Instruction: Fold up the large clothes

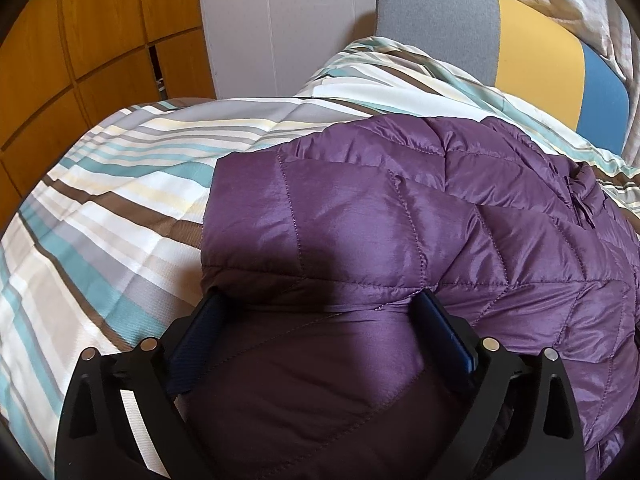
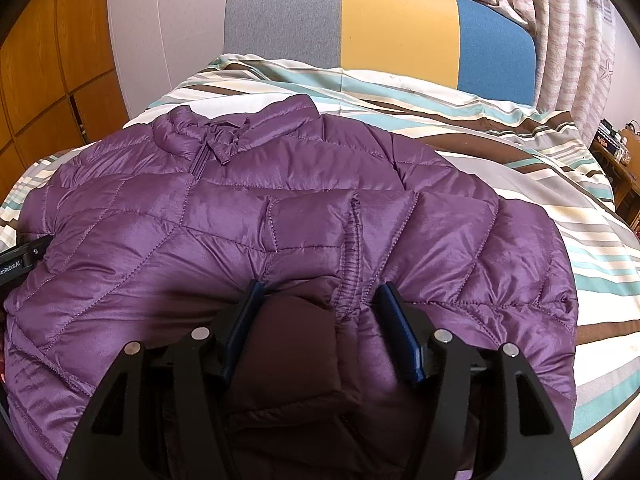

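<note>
A purple quilted puffer jacket lies on a striped bed cover, its collar and zip toward the headboard. It fills the right wrist view too. My left gripper stands wide open with a thick fold of the jacket's left edge bulging between its blue pads. My right gripper is also open, with a bunched fold of the jacket's lower right part between its fingers. The left gripper's body shows at the left edge of the right wrist view.
A grey, yellow and blue headboard stands at the bed's far end. Wooden wardrobe doors are at the left. A patterned curtain and a cluttered small table are at the right.
</note>
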A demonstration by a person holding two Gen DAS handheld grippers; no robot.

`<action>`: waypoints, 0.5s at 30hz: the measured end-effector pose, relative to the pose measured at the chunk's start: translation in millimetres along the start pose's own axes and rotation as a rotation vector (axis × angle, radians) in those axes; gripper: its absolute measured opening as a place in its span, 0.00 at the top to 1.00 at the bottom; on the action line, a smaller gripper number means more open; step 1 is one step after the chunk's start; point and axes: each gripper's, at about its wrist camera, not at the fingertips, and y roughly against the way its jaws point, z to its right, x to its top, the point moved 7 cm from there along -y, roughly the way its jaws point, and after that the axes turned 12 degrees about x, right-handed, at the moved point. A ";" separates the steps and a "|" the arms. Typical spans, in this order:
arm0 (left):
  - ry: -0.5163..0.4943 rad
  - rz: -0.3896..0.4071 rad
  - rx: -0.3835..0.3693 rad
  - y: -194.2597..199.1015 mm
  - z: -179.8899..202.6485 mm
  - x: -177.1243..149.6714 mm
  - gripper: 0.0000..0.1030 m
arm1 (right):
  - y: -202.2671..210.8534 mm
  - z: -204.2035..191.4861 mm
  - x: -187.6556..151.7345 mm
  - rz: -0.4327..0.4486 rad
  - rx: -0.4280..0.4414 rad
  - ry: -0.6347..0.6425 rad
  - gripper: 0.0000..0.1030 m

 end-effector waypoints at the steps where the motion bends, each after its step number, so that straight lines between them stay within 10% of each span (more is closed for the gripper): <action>1: 0.001 -0.001 0.001 -0.3 -0.1 0.0 0.06 | 0.4 0.2 -0.1 0.000 0.000 0.000 0.40; 15: 0.014 -0.012 -0.057 50.3 -33.9 -19.2 0.03 | 82.0 11.8 -5.7 0.041 0.156 -0.127 0.21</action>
